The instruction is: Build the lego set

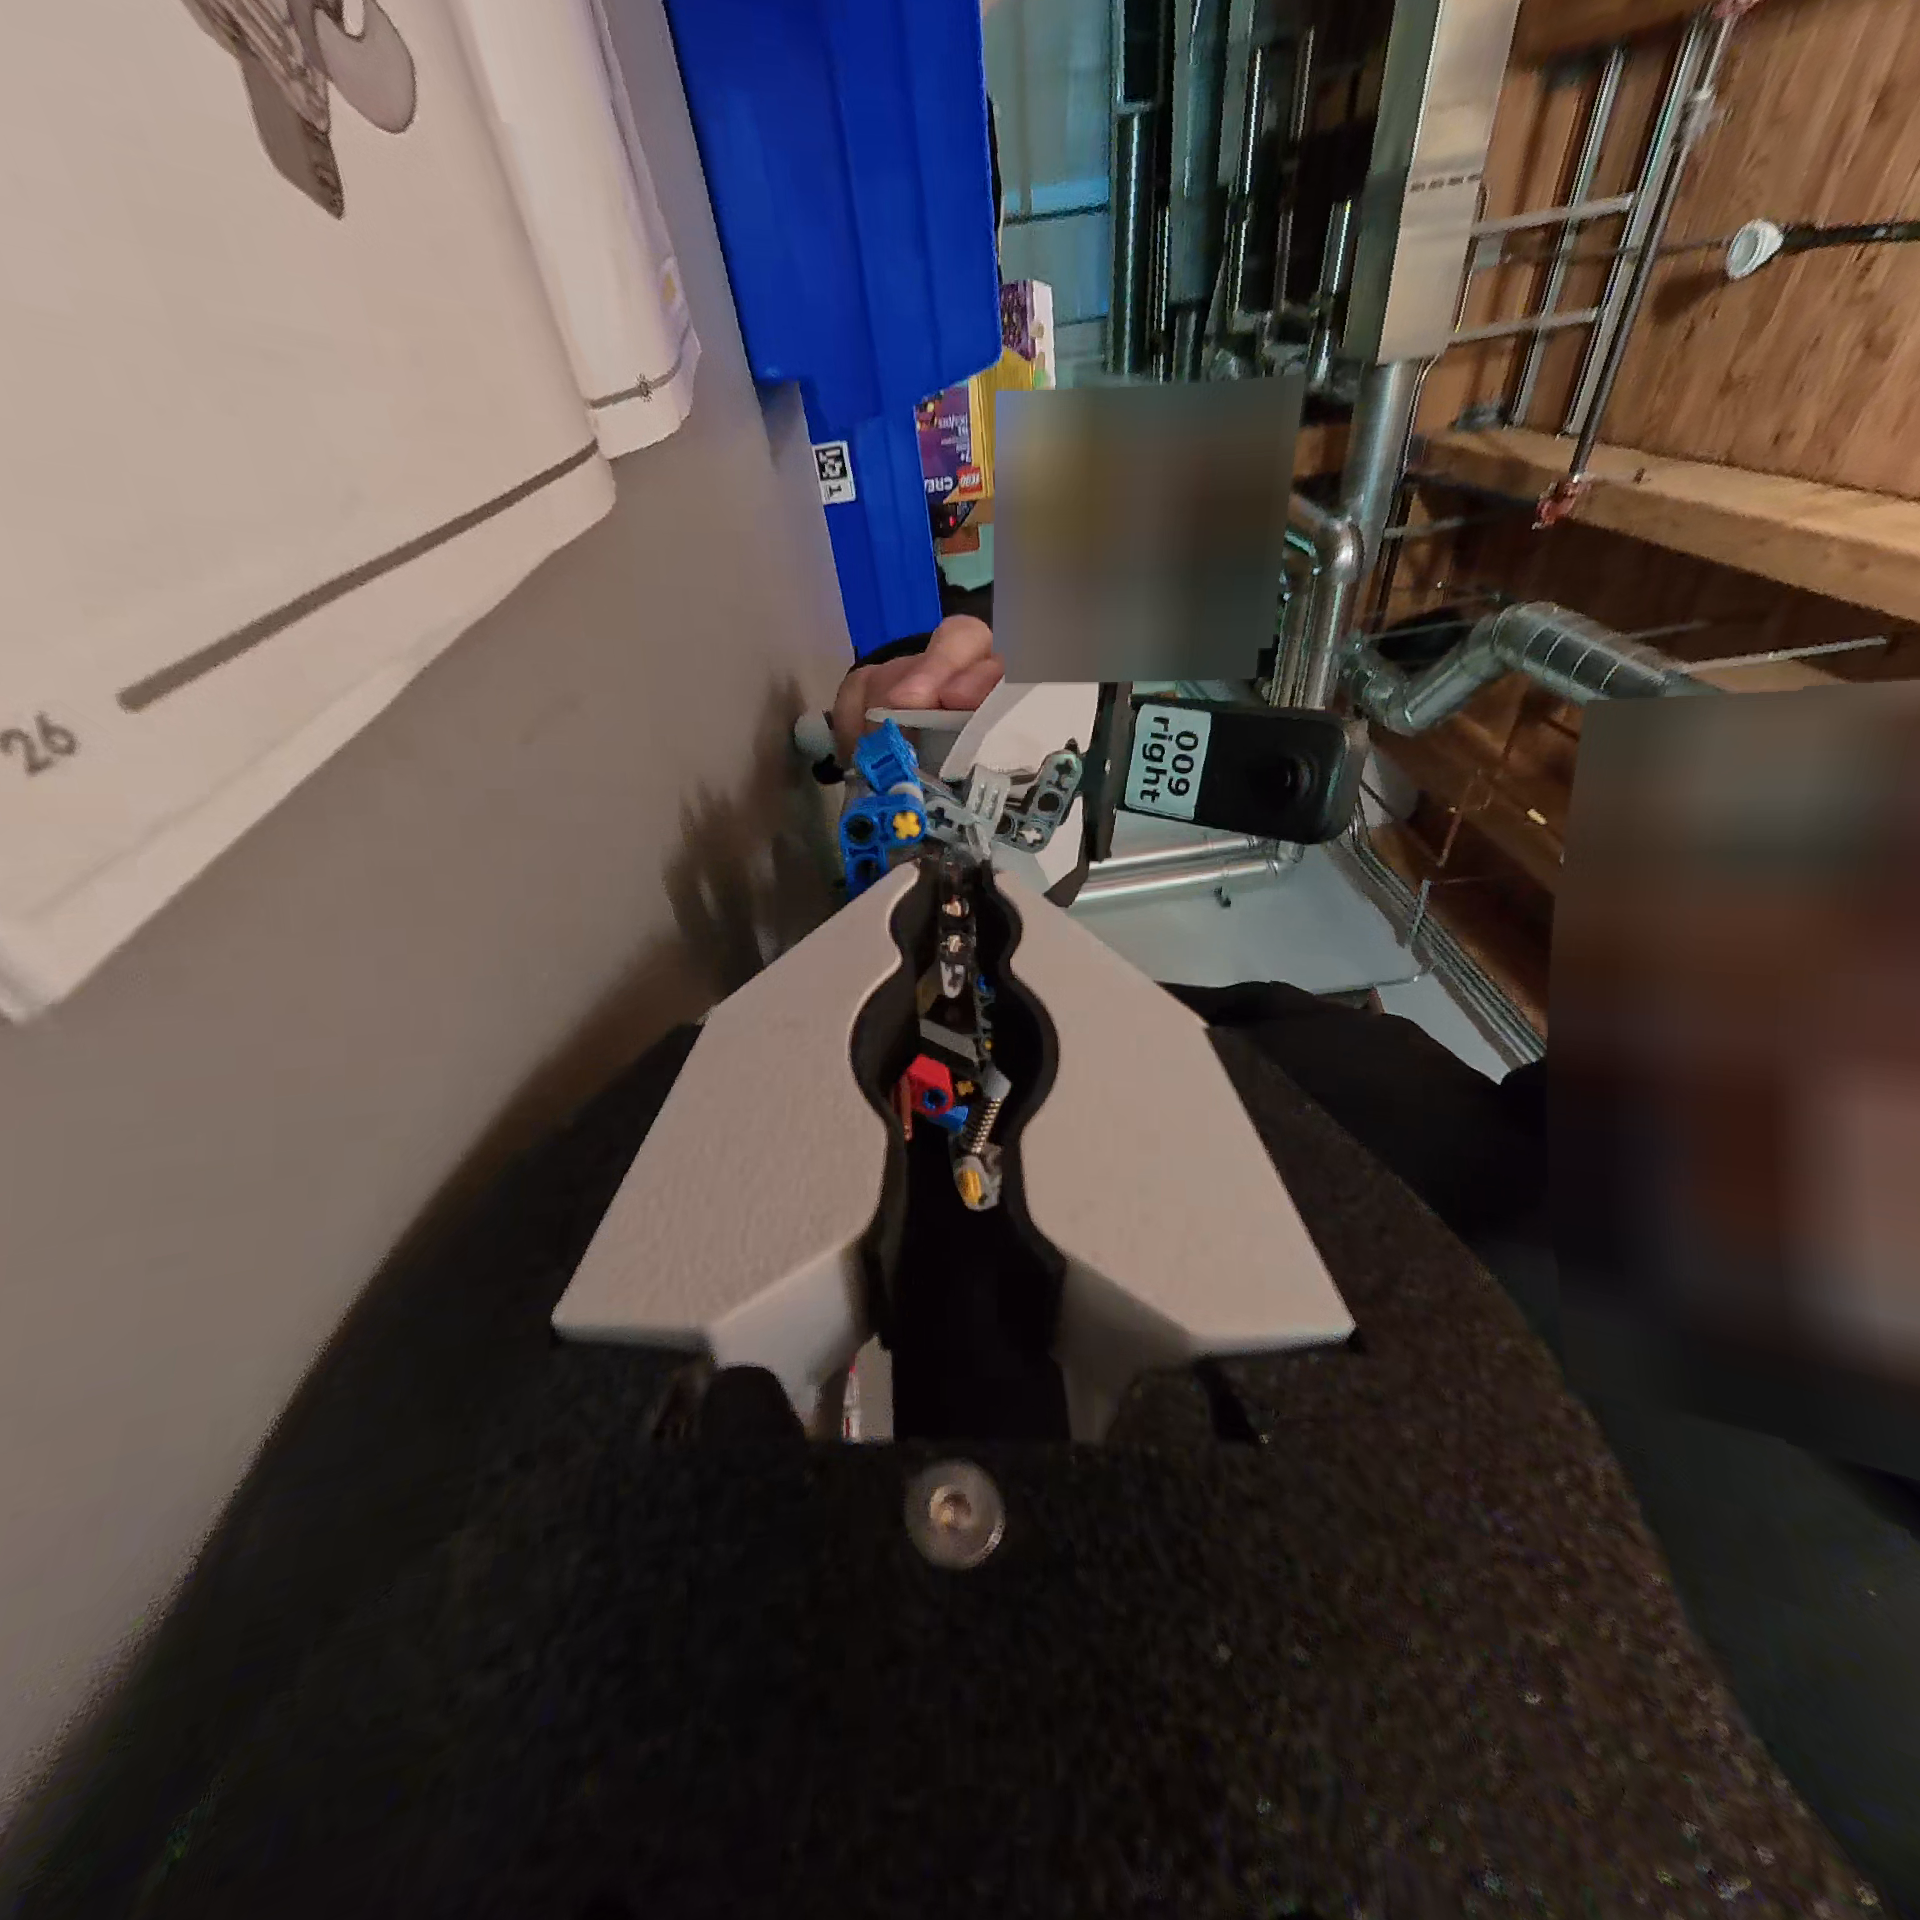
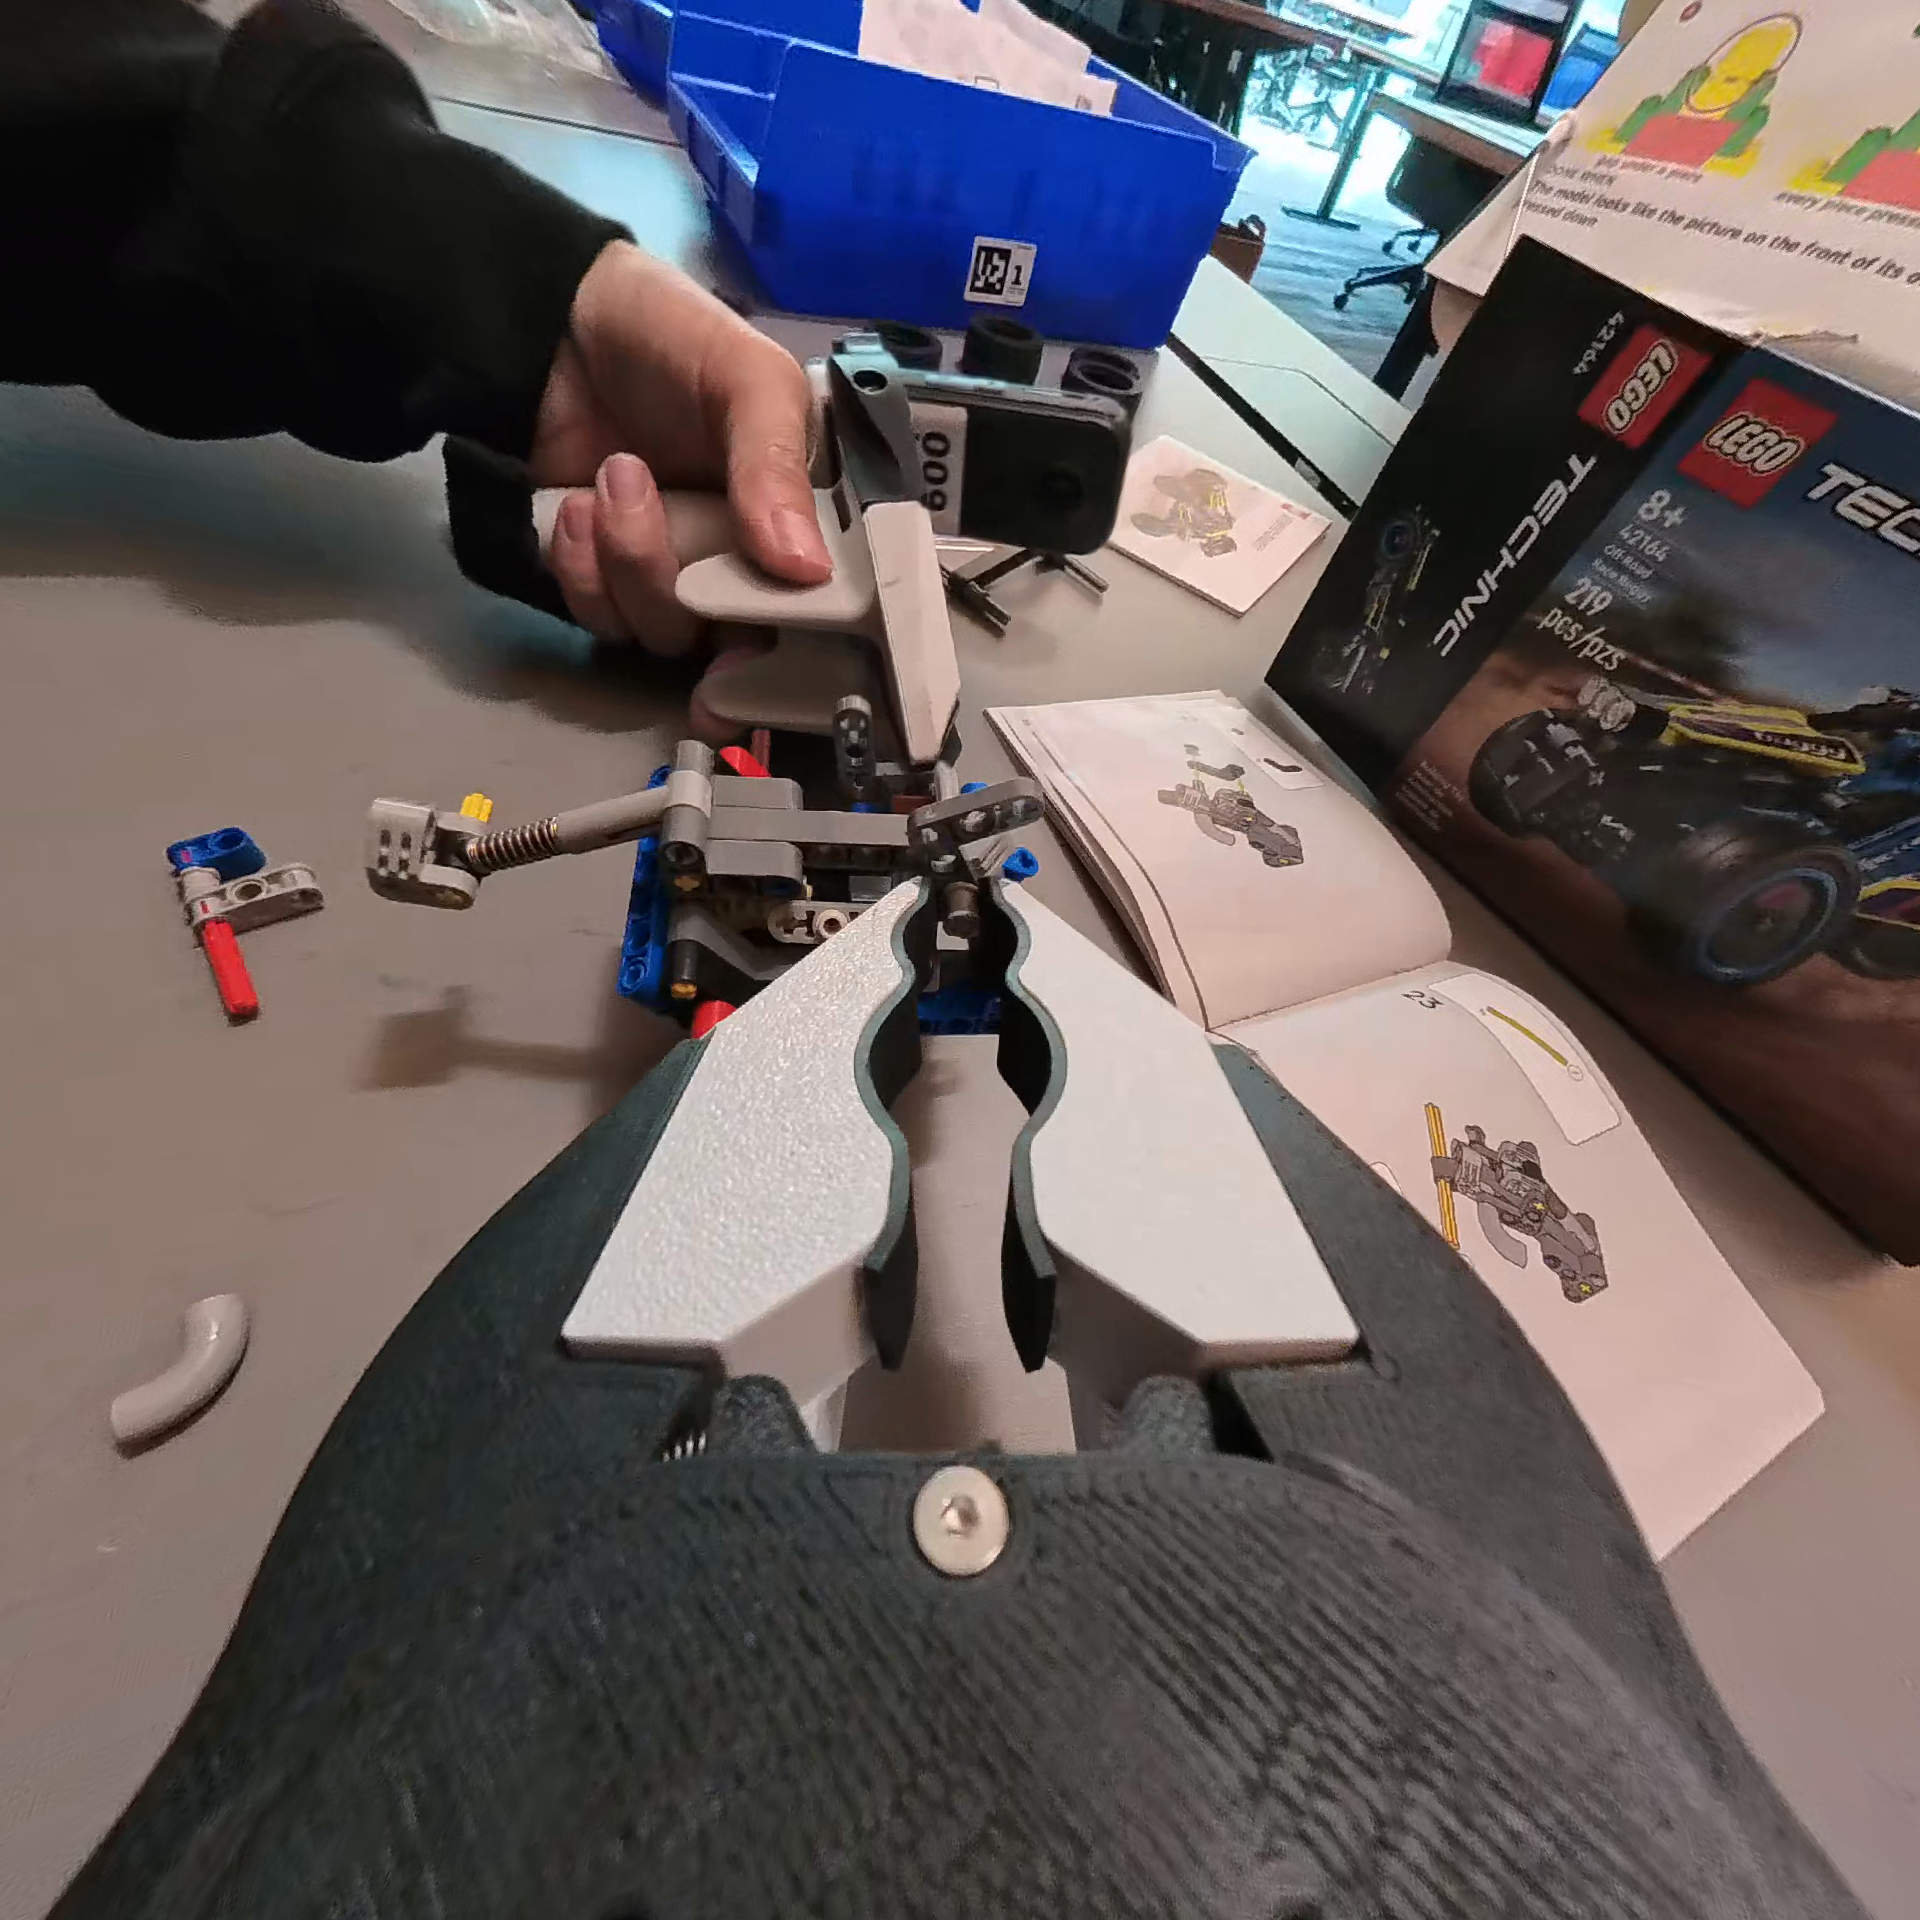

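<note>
A partly built brick model [image 2: 748,862] of grey, black and blue beams rests on the grey table [image 2: 312,1143]. A spring strut [image 2: 499,842] sticks out of it to the left. My left gripper [image 1: 951,883] is shut on the model's black beam [image 1: 956,935]. In the right wrist view it [image 2: 920,717] comes onto the model's far side, held by a hand [image 2: 665,436]. My right gripper [image 2: 958,891] is shut on a short grey pin [image 2: 961,916] under a dark grey three-hole beam [image 2: 977,821] at the model's near right corner. Its camera [image 1: 1236,774] shows in the left wrist view.
An open instruction booklet [image 2: 1299,883] and the set's box [image 2: 1662,675] lie to the right. A blue bin [image 2: 935,197] and black tyres [image 2: 997,348] stand behind. A small blue, grey and red sub-assembly [image 2: 223,894] and a curved grey piece [image 2: 177,1371] lie to the left. Less than 4 cm separates the two grippers' tips. The curved grey piece [image 2: 177,1371] is about 15 cm from both grippers' fingertips.
</note>
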A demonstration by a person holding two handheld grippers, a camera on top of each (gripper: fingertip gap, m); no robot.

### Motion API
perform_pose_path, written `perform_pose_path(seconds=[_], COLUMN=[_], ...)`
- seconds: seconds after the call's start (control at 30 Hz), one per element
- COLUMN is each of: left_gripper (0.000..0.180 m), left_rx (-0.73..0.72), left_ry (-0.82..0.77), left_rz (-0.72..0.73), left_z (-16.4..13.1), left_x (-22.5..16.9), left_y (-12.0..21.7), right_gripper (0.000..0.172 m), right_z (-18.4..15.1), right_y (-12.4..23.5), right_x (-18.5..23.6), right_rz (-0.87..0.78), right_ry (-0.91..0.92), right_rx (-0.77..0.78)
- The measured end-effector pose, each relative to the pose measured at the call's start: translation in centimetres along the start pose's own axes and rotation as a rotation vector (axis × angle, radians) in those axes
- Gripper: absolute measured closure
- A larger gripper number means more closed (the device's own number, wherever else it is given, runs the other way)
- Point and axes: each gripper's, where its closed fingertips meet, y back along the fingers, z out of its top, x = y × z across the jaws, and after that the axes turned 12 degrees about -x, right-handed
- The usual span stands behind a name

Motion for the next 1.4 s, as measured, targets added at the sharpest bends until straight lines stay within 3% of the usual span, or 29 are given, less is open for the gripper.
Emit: perform_pose_path(seconds=[0.27, 0.77, 1.4], left_gripper=[0.176, 0.177, 0.177], left_rx=[-0.062, -0.037, -0.016], left_ry=[0.015, 0.028, -0.010], left_rz=[-0.008, -0.039, 0.038], left_z=[0.0, -1.2, -2.1], left_x=[-0.3, -0.8, 0.1], left_y=[0.3, 1.3, 2.5], right_gripper=[0.167, 0.167, 0.167], right_z=[0.2, 0.5, -0.3], right_y=[-0.2, -0.8, -1.5], right_x=[0.3, 1.7, 3.0], right_rz=[-0.005, 0.038, 0.084], right_ry=[0.064, 0.179, 0.307], right_rx=[-0.012, -0.038, 0.004])
